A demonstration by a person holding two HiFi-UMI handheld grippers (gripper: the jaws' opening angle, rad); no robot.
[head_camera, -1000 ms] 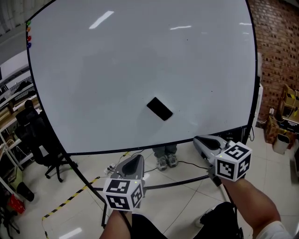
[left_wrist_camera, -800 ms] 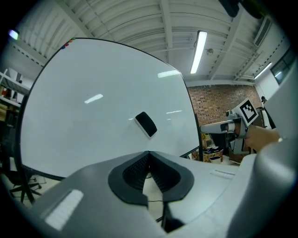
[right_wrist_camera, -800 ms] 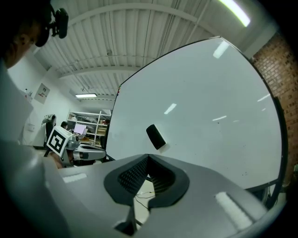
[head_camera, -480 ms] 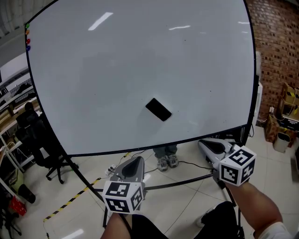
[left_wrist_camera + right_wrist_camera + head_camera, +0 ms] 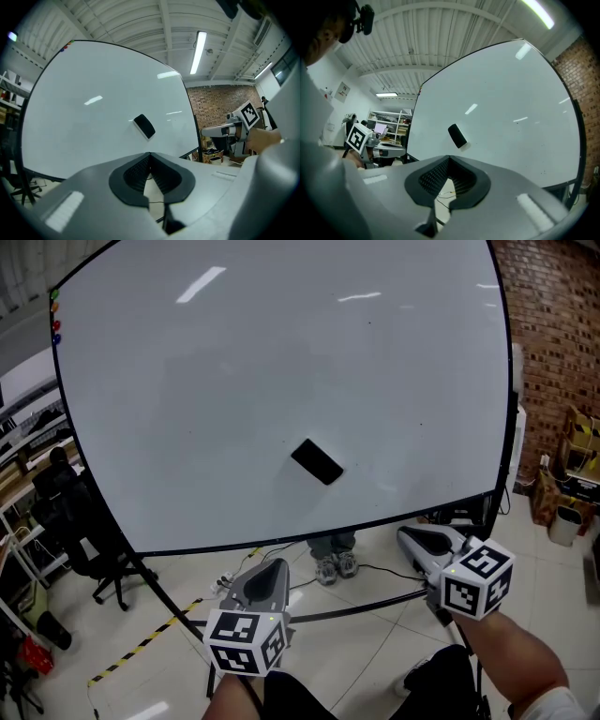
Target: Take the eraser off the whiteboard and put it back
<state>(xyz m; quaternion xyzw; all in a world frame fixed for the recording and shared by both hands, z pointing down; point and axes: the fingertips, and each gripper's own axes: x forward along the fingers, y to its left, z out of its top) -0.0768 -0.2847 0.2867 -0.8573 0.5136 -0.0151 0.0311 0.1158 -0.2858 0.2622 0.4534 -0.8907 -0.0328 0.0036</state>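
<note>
The black rectangular eraser sits flat on the lower middle of the large white whiteboard. It is tilted, and in the head view its long axis runs from upper left down to lower right. The grey left tool and grey right tool are level below the board's bottom edge, well apart from the eraser, each with its jaws pressed together on nothing.

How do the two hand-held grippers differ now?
In the head view, the left hand-held gripper is below the whiteboard's middle, the right hand-held gripper near its lower right corner. The left points up the picture; the right slants leftward. Both are shut and empty.
</note>
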